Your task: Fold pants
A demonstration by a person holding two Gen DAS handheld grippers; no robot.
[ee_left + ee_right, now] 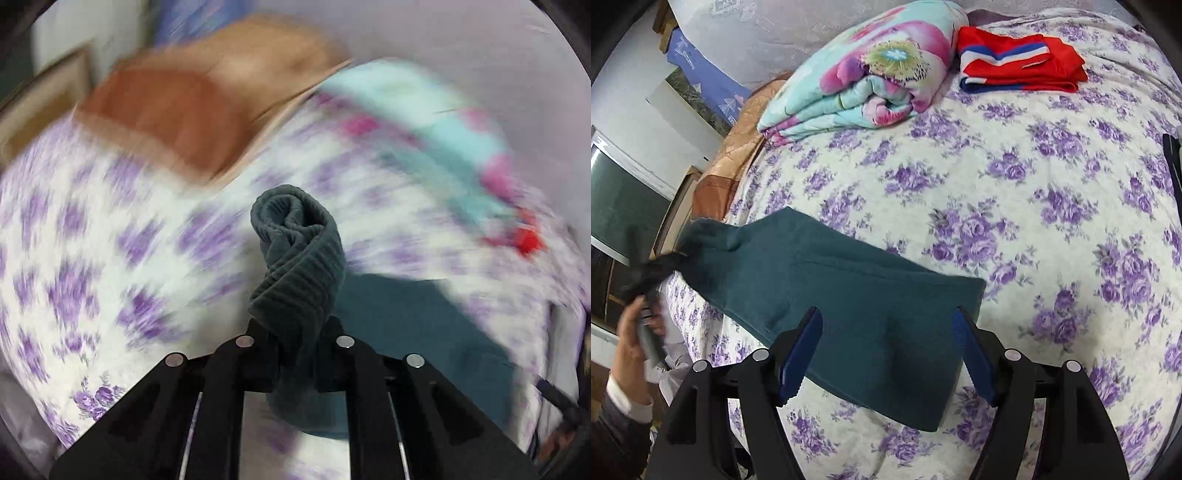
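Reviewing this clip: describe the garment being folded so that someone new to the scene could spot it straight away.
Start from the bed with the purple-flowered sheet. The dark teal pants lie along its near left side, one end bunched in the shut left gripper, the other between the open right gripper fingers. Unlike the pastel floral quilt and the red striped folded garment at the far edge, they are plain and ribbed.

Soft, even indoor light fills both fisheye views, with strong barrel bending and dark vignette at the rims. The left wrist view is heavily motion-blurred except the gripped pants (295, 251); the right wrist view is sharp apart from its smeared left edge.
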